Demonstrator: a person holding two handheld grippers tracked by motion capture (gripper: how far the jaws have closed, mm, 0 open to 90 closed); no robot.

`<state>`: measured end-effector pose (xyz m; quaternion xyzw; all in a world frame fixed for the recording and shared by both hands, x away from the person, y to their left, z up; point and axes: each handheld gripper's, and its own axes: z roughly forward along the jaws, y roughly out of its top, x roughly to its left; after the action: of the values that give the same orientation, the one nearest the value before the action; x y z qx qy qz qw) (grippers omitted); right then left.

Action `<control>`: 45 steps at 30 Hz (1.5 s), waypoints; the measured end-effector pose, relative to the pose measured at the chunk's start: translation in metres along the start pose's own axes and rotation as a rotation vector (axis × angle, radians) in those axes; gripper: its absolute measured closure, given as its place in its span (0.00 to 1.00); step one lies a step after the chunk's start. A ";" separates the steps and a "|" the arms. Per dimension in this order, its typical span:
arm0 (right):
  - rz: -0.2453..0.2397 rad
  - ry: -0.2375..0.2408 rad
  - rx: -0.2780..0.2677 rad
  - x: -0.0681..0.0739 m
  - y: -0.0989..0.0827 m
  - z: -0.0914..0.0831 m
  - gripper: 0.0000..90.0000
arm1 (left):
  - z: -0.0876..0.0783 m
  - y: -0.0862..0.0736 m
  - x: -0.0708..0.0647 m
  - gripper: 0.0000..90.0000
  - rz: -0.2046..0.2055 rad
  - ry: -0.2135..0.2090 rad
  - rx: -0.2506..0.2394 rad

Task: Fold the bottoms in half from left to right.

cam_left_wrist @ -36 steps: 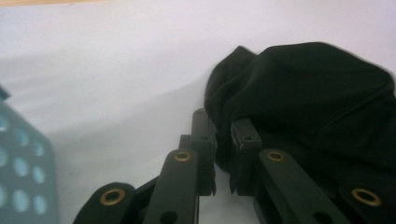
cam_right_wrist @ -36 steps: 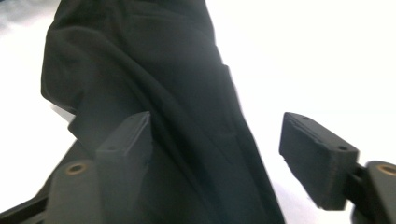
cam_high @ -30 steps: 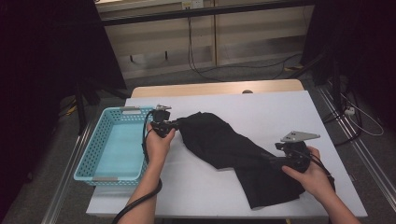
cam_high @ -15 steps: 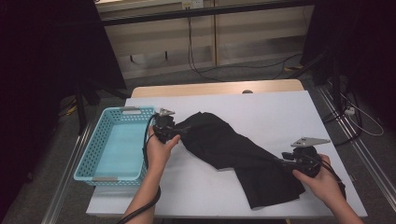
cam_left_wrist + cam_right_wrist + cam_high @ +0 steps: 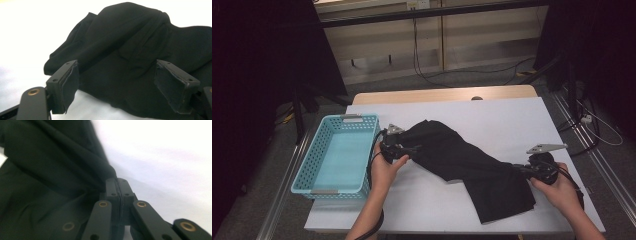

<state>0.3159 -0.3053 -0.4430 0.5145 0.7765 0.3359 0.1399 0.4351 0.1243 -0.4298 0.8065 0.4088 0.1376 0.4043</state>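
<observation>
1. The right gripper (image 5: 518, 170), in the person's right hand (image 5: 562, 192) near the table's front right corner, has its jaws pressed flat together on a pinch of the black garment (image 5: 467, 162). In the right gripper view the cloth (image 5: 50, 170) bunches into a tight gather exactly where the two jaws meet. These jaws have just been closing, with the cloth between them.
2. The left gripper (image 5: 412, 148), in the left hand (image 5: 384, 167), sits at the garment's left end. Its jaws stand wide apart and have just been opening. In the left gripper view the garment (image 5: 130, 55) lies ahead of and between the two pads (image 5: 70, 85), and neither pad presses on it.
3. The garment is plain black and matte, with soft folds. It lies in a long diagonal band from a humped, crumpled end by the left gripper down to a broader, flatter panel near the front edge beside the right gripper.
4. The white table (image 5: 512, 120) is bare on its far half and along the right side, so there is open surface beyond the garment. The front edge lies close to the garment's lower panel.
5. A light blue perforated basket (image 5: 312, 170) stands at the table's left edge, just beside the left hand, apart from the garment.
</observation>
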 end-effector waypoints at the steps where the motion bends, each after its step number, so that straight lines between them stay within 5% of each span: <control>1: 0.002 -0.009 0.001 -0.004 0.002 0.000 0.99 | -0.001 0.000 0.000 0.23 0.010 -0.004 0.009; 6: 0.001 -0.111 -0.040 -0.017 0.007 0.006 0.95 | -0.001 0.000 -0.004 0.23 0.033 -0.003 0.013; 18: 0.004 -0.114 -0.095 -0.004 -0.004 -0.021 0.66 | -0.003 0.003 -0.010 0.22 0.059 -0.021 0.006; 27: -0.076 -0.075 -0.009 0.014 -0.023 -0.031 0.86 | -0.002 0.005 -0.014 0.21 0.064 -0.036 0.006; 31: -0.016 -0.086 0.004 0.003 -0.030 -0.025 0.84 | -0.004 0.005 -0.016 0.21 0.069 -0.037 0.007; 33: 0.003 -0.181 -0.005 -0.005 -0.032 -0.031 0.82 | -0.006 0.005 -0.016 0.21 0.074 -0.035 0.001; 36: 0.070 -0.166 -0.026 -0.017 -0.035 -0.037 0.80 | -0.008 0.005 -0.015 0.21 0.062 -0.032 -0.007; 39: 0.055 -0.183 -0.028 -0.016 -0.034 -0.040 0.80 | -0.009 0.004 -0.013 0.21 0.060 -0.032 -0.005; 45: 0.015 -0.115 -0.023 0.001 -0.027 -0.040 0.82 | -0.010 0.004 -0.013 0.21 0.058 -0.030 -0.005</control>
<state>0.2742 -0.3263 -0.4319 0.5371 0.7593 0.3157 0.1879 0.4238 0.1182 -0.4193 0.8191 0.3787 0.1381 0.4082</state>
